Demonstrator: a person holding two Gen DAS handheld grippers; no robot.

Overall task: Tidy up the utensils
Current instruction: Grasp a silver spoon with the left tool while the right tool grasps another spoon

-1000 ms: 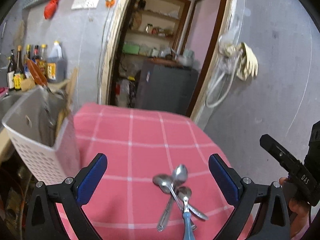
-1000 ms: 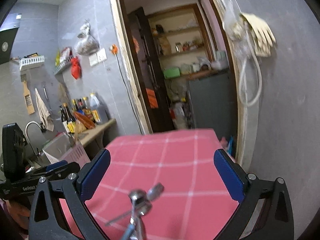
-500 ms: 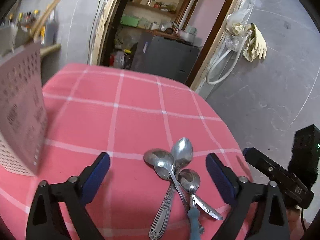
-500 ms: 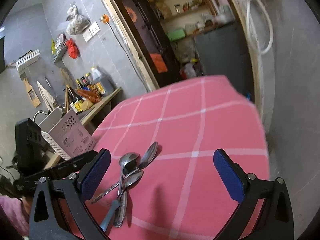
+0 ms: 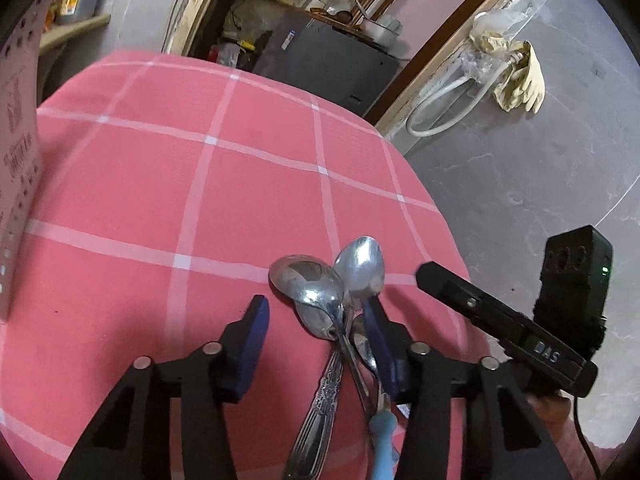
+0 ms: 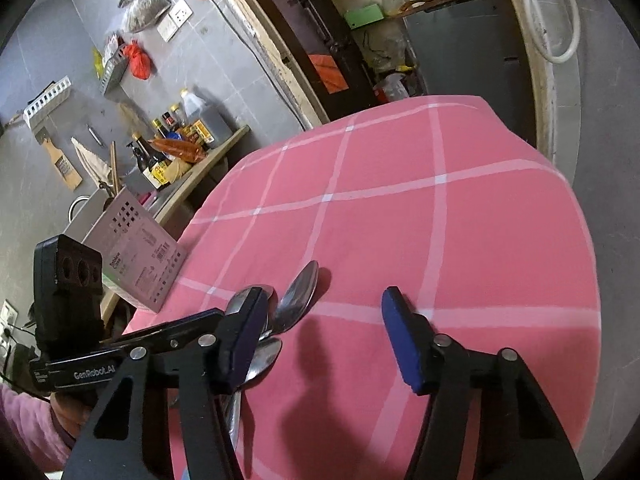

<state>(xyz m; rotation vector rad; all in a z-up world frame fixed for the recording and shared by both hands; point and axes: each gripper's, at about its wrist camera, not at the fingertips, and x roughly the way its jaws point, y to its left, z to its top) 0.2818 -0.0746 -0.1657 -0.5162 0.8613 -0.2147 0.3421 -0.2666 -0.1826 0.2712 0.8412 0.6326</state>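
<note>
The left hand-held gripper (image 5: pixel 316 320) hovers low with its jaws closing, not yet clamped; the spoons (image 5: pixel 332 304) lie between them, hard against its right pad. Their handles run back toward the camera, bowls pointing away. The right hand-held gripper (image 6: pixel 324 324) is also closing, on nothing; the spoons sit at its left pad. The left looks better placed. The perforated basket (image 6: pixel 136 256) stands well left on the pink-clothed counter (image 5: pixel 240 184).

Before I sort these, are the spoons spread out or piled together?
Piled together: the spoons overlap, handles crossing, on the pink tablecloth.
</note>
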